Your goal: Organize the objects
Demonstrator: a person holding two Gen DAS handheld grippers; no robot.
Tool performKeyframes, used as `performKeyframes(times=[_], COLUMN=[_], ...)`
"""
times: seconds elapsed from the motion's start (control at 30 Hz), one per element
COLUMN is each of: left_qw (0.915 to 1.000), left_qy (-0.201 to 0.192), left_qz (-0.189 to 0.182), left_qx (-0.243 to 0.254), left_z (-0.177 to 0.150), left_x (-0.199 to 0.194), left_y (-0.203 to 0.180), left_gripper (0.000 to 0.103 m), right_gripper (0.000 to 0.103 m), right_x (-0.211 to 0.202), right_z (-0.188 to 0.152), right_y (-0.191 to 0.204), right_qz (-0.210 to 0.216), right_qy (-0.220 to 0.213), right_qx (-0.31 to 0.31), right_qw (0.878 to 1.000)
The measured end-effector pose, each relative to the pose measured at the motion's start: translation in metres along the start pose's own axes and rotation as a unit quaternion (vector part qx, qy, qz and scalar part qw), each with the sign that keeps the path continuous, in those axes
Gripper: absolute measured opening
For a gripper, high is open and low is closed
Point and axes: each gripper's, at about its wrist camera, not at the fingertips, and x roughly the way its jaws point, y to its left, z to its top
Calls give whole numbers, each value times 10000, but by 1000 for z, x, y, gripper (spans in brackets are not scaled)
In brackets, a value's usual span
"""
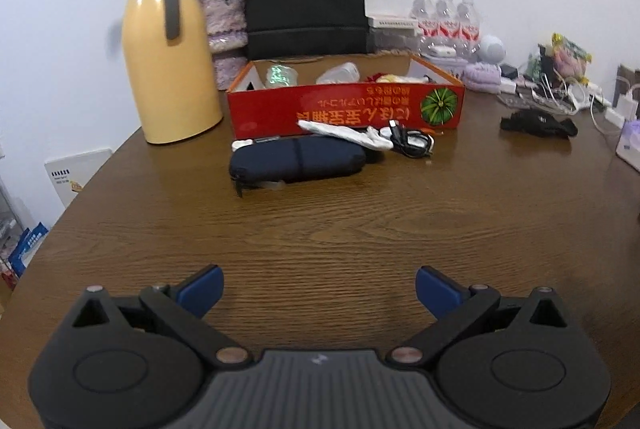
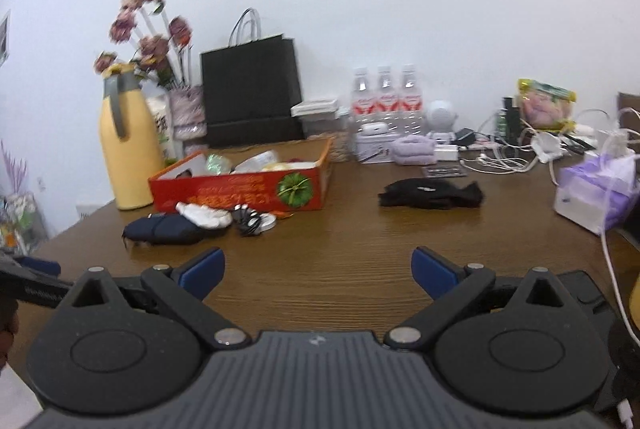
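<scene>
I am holding my left tool [image 1: 319, 289] released over the near counter [image 1: 320, 221] | my right tool [image 2: 318, 271] is gaping too, gripping nothing | navy pouch [image 1: 298, 159], white wrapper [image 1: 346, 133] and black cable [image 1: 406, 141] are lying just near the red box [image 1: 344, 107], far centre-left | black cloth [image 2: 432, 193] is sitting well apart, right.

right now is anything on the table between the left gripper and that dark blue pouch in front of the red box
Nothing visible. In the left wrist view only bare wooden table lies between the open left gripper and the dark blue pouch. The white crumpled item and black cable lie beyond it, against the red box.
</scene>
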Motion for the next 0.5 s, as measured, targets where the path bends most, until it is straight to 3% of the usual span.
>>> performKeyframes(times=[0.07,0.3,0.5], left_qw=[10000,9985,9990], left_qy=[-10,-369,-288], left_qz=[78,-63,-74], left_qx=[17,-398,-326], left_z=[4,9,3], left_x=[4,2,3], left_y=[-2,0,6], left_gripper=[102,102,102], right_gripper=[102,102,102], right_x=[-2,20,22], right_z=[-5,-10,-7], right_y=[-7,-2,17], right_qz=[-28,90,153], right_qy=[-47,455,372], right_qx=[113,84,-88], right_qw=[9999,9989,9992])
